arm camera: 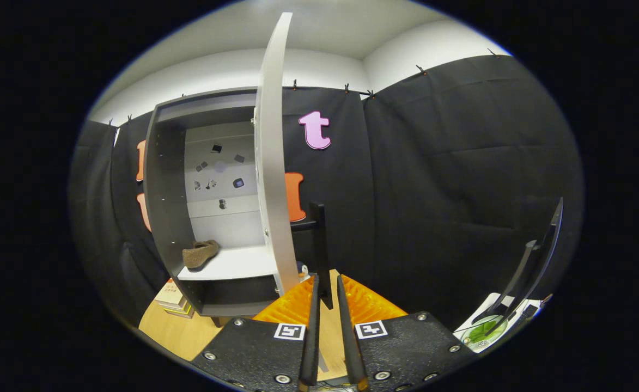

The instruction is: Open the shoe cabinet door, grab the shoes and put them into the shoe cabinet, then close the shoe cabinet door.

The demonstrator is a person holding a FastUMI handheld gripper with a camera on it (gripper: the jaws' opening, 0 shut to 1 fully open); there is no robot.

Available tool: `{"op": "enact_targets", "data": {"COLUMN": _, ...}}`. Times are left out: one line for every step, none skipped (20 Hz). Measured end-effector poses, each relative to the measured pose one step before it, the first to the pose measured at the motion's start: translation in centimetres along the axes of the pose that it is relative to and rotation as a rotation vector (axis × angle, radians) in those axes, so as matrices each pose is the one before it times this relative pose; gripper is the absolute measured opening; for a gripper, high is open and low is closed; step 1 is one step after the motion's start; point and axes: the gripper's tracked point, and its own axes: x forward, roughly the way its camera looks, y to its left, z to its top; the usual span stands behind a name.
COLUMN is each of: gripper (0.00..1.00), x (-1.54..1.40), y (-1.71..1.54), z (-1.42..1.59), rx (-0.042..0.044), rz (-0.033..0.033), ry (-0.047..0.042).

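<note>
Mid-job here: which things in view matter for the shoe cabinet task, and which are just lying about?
For the job:
shoe cabinet, standing open
cabinet door, swung open
brown shoe on the shelf
gripper, fingers nearly together, holding nothing

Lying about:
stacked boxes beside the cabinet
black post beyond the fingers
</note>
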Motion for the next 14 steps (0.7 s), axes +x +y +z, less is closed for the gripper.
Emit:
{"op": "enact_targets", "data": {"gripper": 0.2, "x": -0.096, "y": 0.225, "z": 0.015, "rx": -0.00234, "rz": 0.00452, "ry": -0.00285}}
{"op": "enact_targets", "data": {"gripper": 0.2, "x": -0.128, "y": 0.154, "z": 0.137, "rx": -0.00539, "rz": 0.00179, "ry": -0.00504}}
{"op": "enact_targets", "data": {"gripper": 0.2, "x": -0.161, "y": 0.189, "z": 0.039, "rx": -0.00462, "rz": 0.00196, "ry": -0.00231}}
{"op": "enact_targets", "data": {"gripper": 0.2, "x": -0.313, "y": 0.075, "z": 0.087, "rx": -0.00792, "rz": -0.01146, "ry": -0.00138}}
{"op": "enact_targets", "data": {"gripper": 0.19, "x": -0.201, "y": -0.001, "z": -0.048, "rx": -0.01265, "rz": -0.005, "ry": -0.00115}}
{"op": "enact_targets", "data": {"gripper": 0.19, "x": -0.354, "y": 0.492, "z": 0.011, "rx": -0.00008, "rz": -0.00187, "ry": 0.00076}}
{"op": "enact_targets", "data": {"gripper": 0.19, "x": -0.371, "y": 0.327, "z": 0.008, "rx": 0.00623, "rz": 0.00244, "ry": -0.00102}}
{"op": "enact_targets", "data": {"gripper": 0.19, "x": -0.501, "y": 0.258, "z": -0.23, "rx": 0.00003, "rz": 0.00101, "ry": 0.00677}}
{"op": "enact_targets", "data": {"gripper": 0.19, "x": -0.499, "y": 0.377, "z": -0.379, "rx": -0.00344, "rz": 0.00044, "ry": 0.00584}}
{"op": "enact_targets", "data": {"gripper": 0.19, "x": -0.436, "y": 0.603, "z": -0.309, "rx": 0.00004, "rz": 0.00279, "ry": 0.00683}}
{"op": "enact_targets", "data": {"gripper": 0.19, "x": -0.551, "y": 1.044, "z": -0.448, "rx": 0.00839, "rz": 0.01368, "ry": 0.00649}}
{"op": "enact_targets", "data": {"gripper": 0.2, "x": -0.528, "y": 1.2, "z": -0.576, "rx": 0.00823, "rz": 0.01605, "ry": 0.00384}}
{"op": "enact_targets", "data": {"gripper": 0.2, "x": -0.36, "y": 1.191, "z": -0.713, "rx": 0.00126, "rz": 0.01477, "ry": 0.00941}}
{"op": "enact_targets", "data": {"gripper": 0.2, "x": -0.335, "y": 1.201, "z": -0.94, "rx": -0.00446, "rz": 0.01408, "ry": 0.00862}}
